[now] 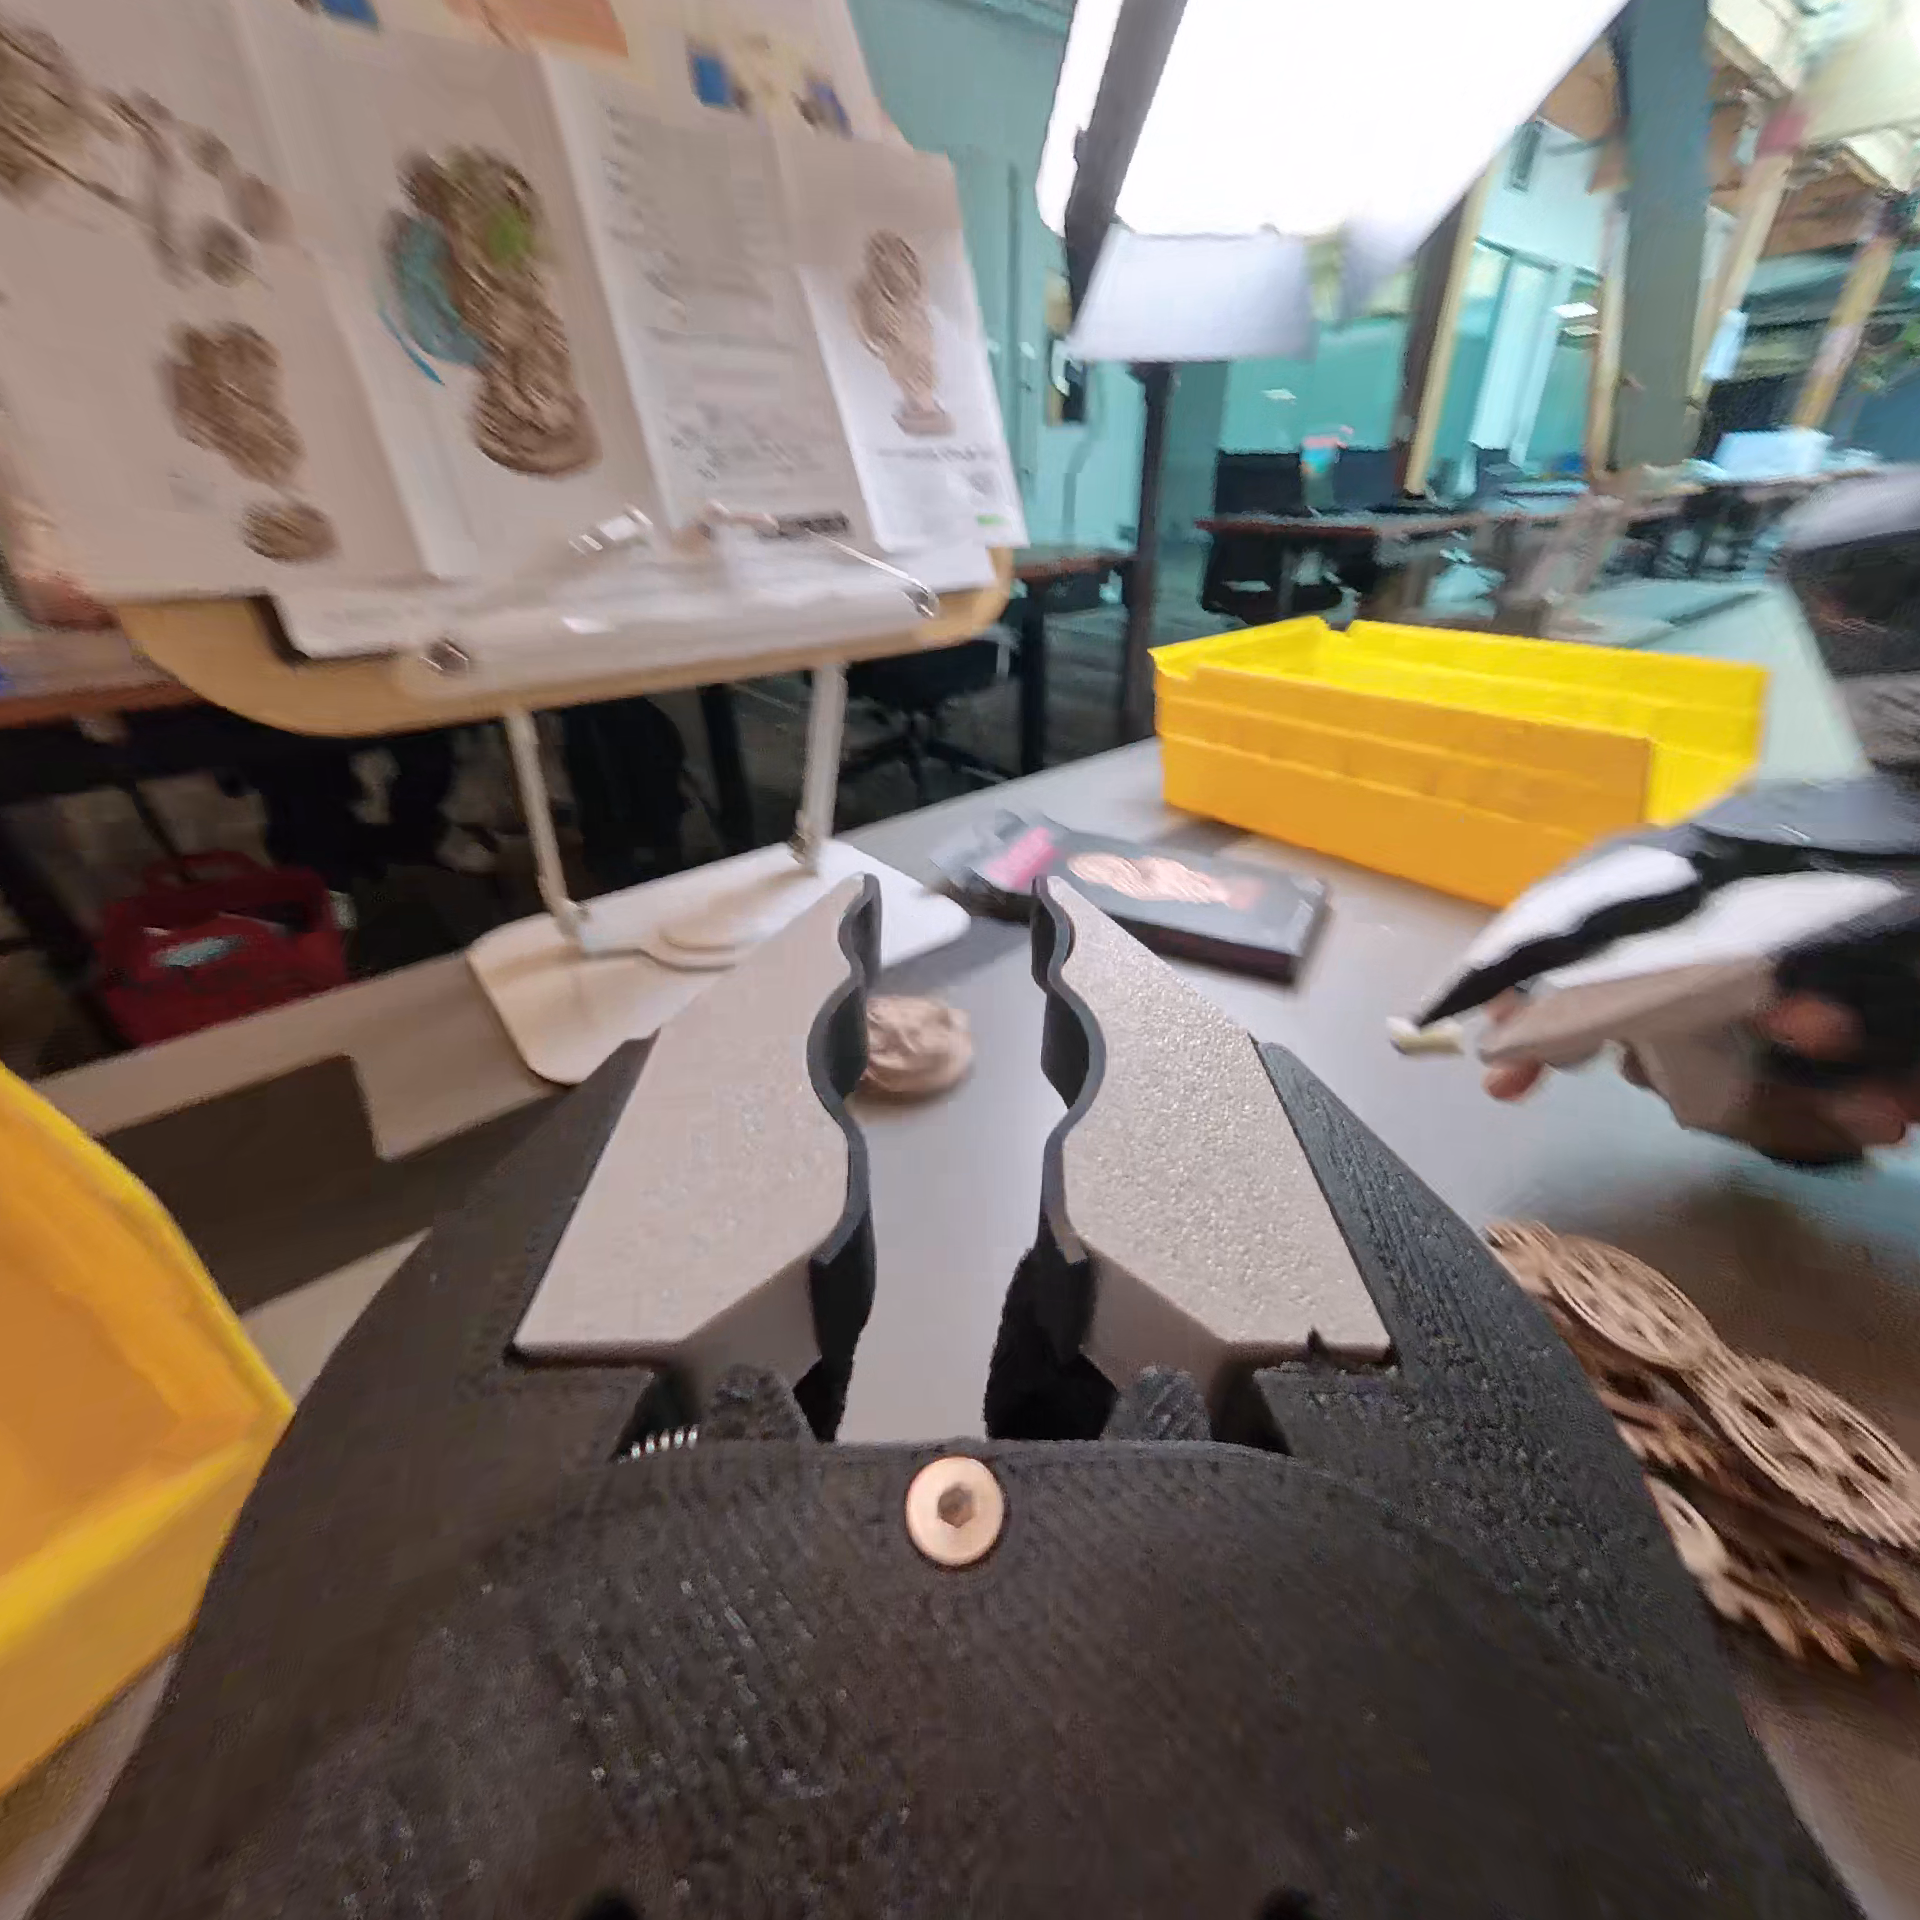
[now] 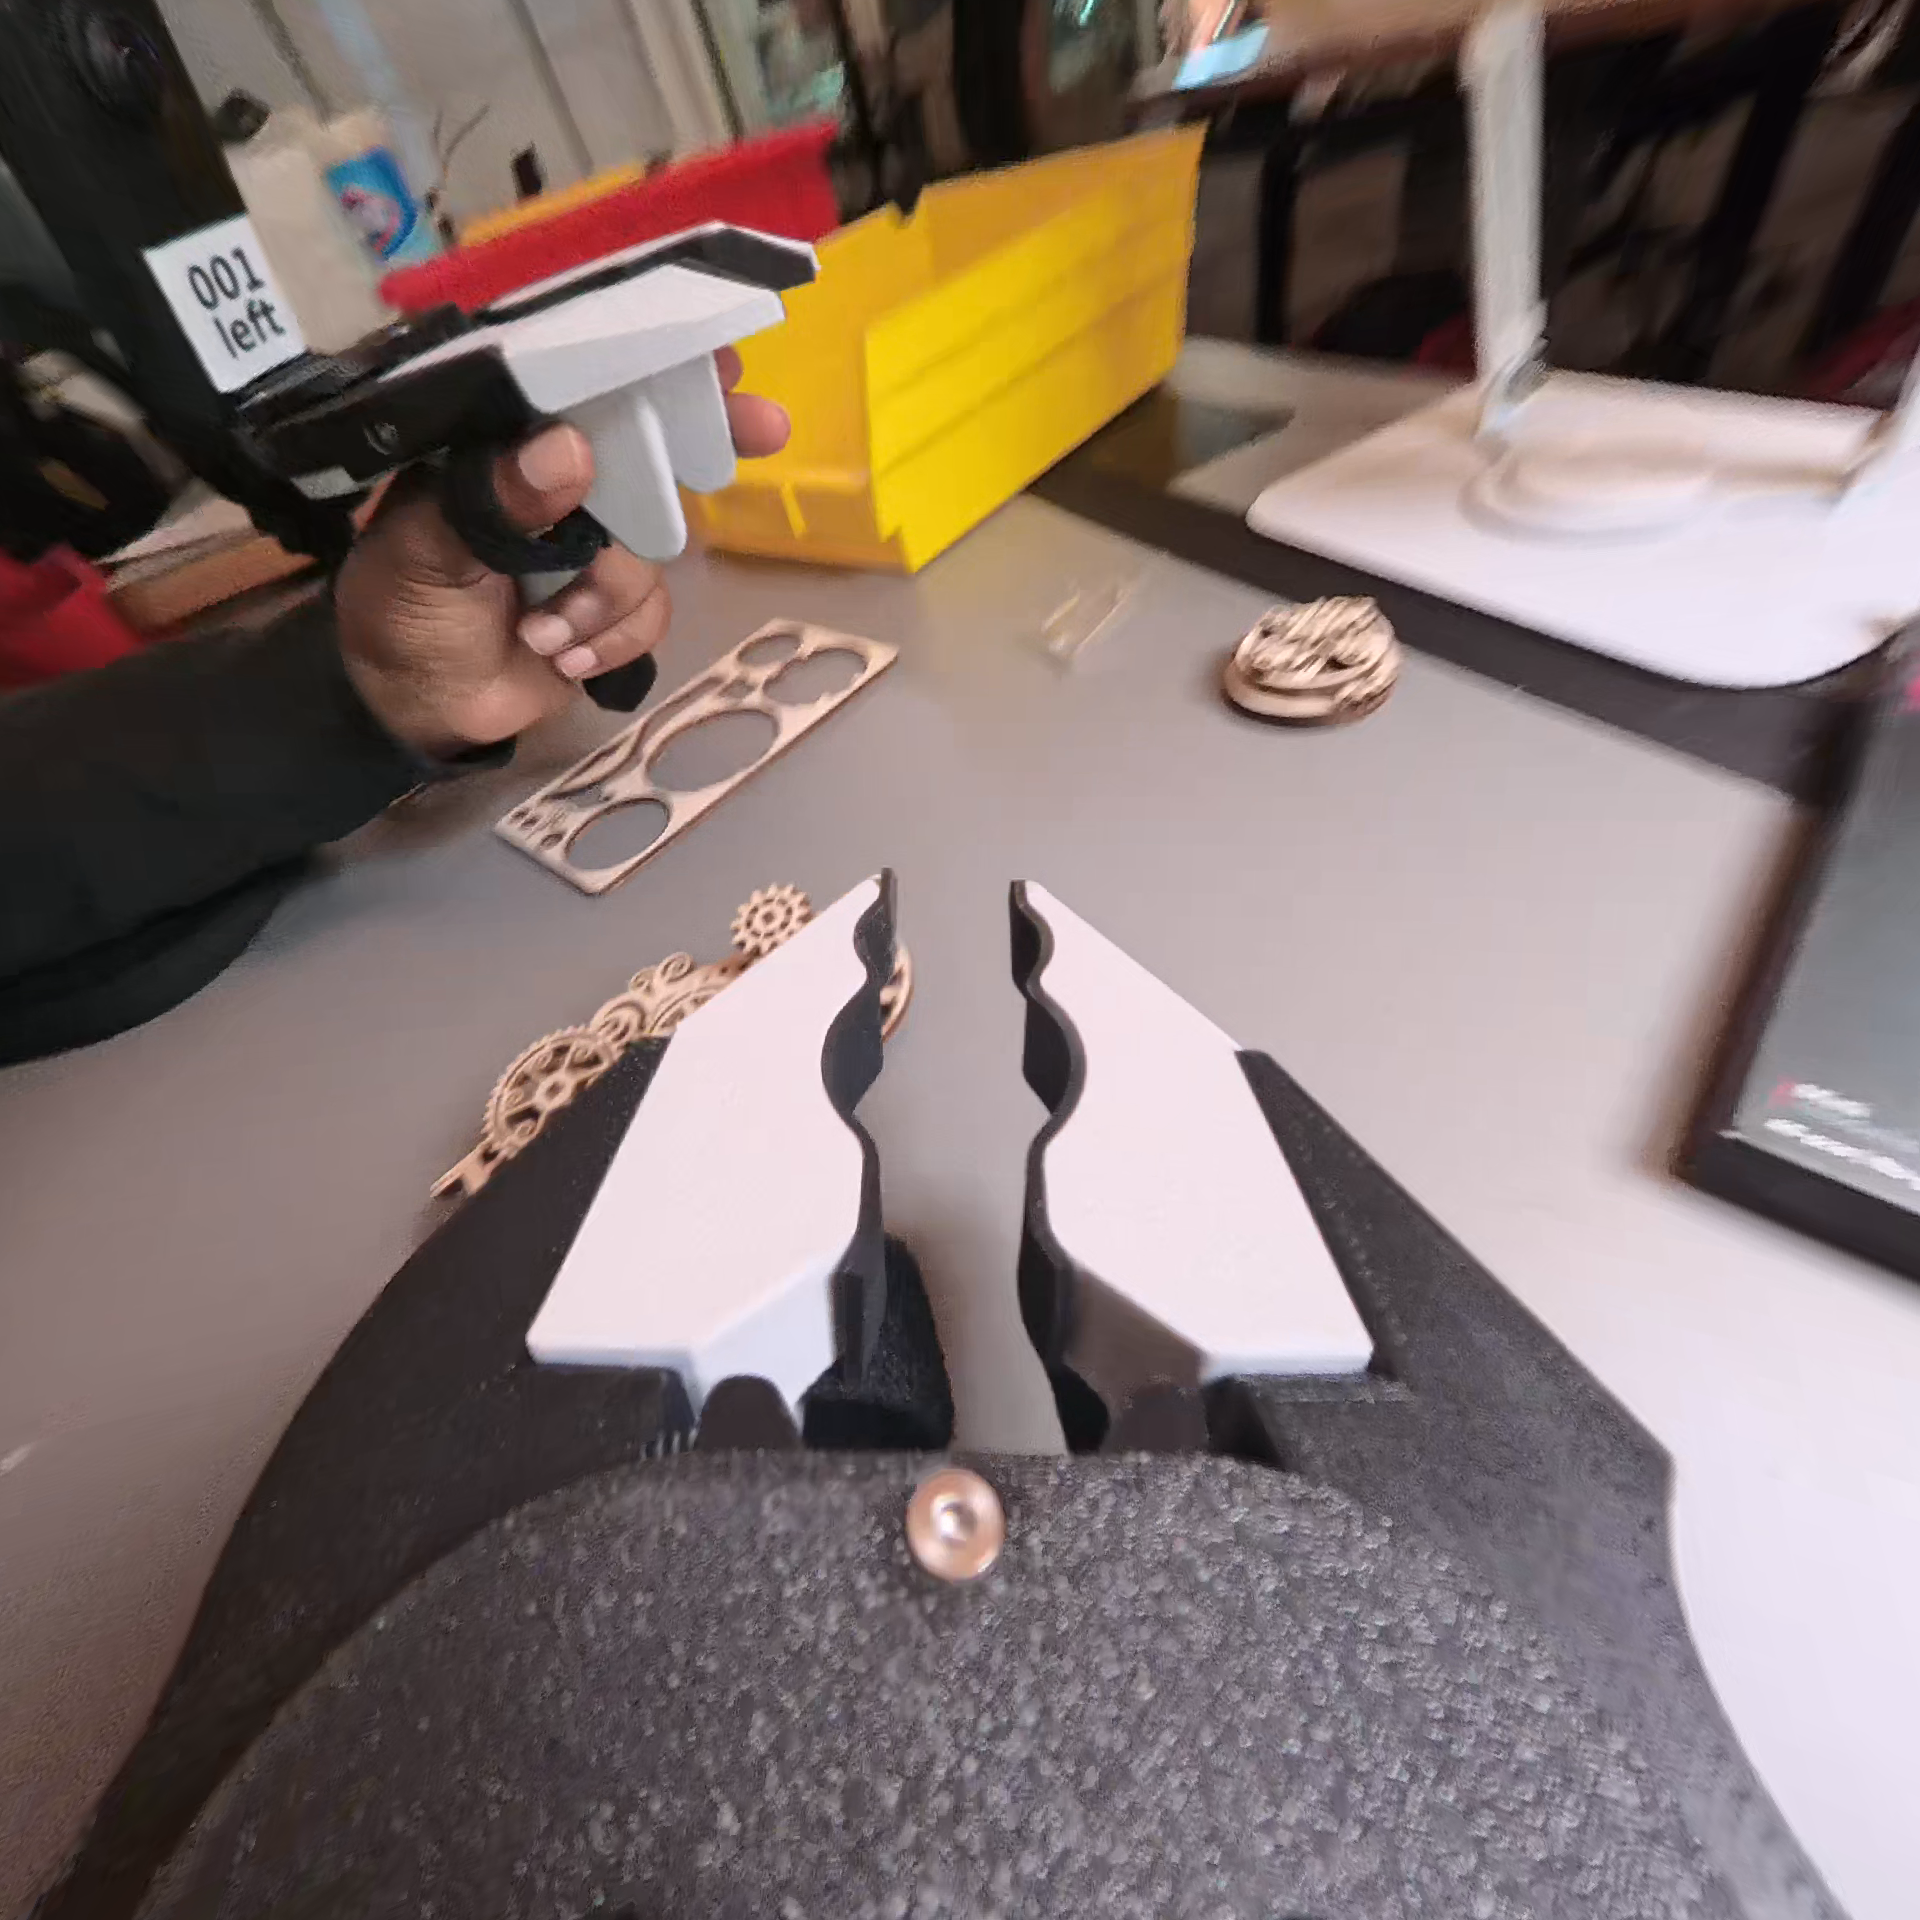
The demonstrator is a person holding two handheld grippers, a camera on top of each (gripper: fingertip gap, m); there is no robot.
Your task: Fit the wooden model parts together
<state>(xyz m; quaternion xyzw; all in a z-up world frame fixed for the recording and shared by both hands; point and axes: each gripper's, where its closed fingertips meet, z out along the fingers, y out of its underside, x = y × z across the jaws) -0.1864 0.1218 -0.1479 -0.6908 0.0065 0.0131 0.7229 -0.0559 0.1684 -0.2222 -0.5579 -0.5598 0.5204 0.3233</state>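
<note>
Both claws gape bare; wooden gear parts (image 2: pixel 582 1049) lie under right claw (image 2: pixel 948 904).

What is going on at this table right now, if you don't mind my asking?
A person is assembling a wooden model with two handheld grippers. Neither holds a part at the moment: the left gripper and the right gripper both hang over the grey table with fingers apart. Loose gear pieces lie by the right gripper, an emptied cut-out sheet lies farther off, and a small round assembly waits beyond.

Matt grey table (image 2: pixel 1299 935) — pale laser-cut wooden gears (image 2: pixel 582 1049), yellow plastic bin (image 2: pixel 1018 343)
</note>
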